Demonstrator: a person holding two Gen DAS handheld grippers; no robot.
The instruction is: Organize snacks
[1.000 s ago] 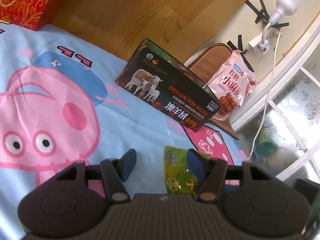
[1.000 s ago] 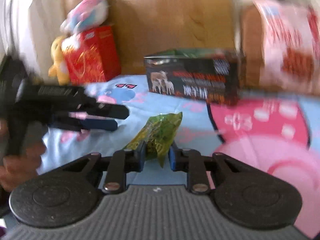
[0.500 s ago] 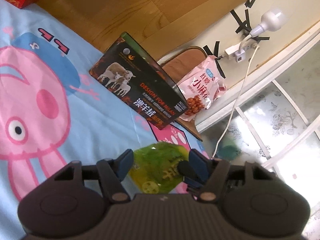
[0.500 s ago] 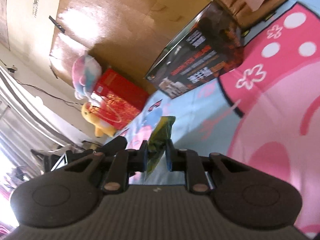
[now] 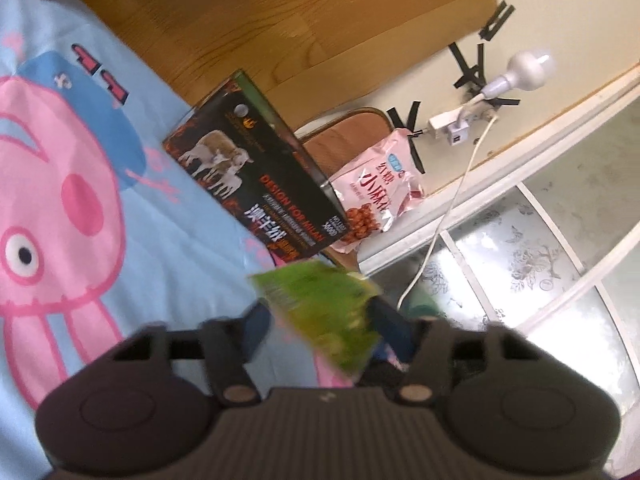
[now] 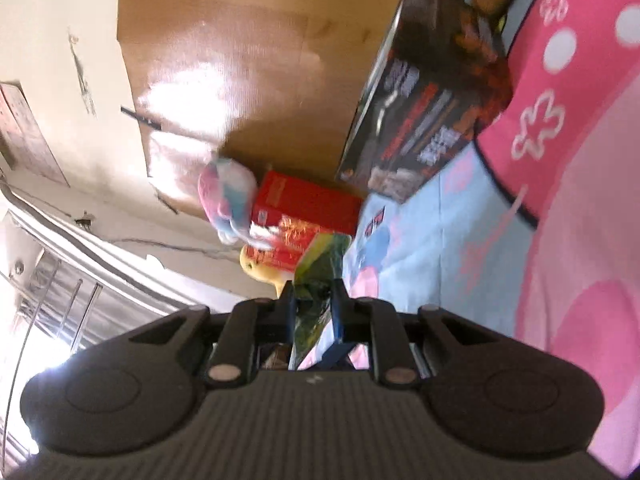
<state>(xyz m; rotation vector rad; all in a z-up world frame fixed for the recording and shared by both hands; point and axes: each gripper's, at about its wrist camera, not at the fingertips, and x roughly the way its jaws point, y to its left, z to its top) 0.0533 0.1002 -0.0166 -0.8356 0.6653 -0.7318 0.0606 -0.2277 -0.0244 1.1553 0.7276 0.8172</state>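
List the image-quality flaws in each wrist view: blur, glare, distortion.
Left wrist view: the green packet is smeared by motion blur, the black box stays readable, and fisheye bends the window frame. Right wrist view: soft all over, box print unreadable, strong glare on the wooden board, and the window is blown out white.

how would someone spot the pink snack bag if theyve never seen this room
Find the cartoon pig blanket, then the dark box with sheep on it standing at its far edge. Just past that box's right end, a pink snack bag leans by the cream wall: the only pink packet, with brown round snacks pictured.
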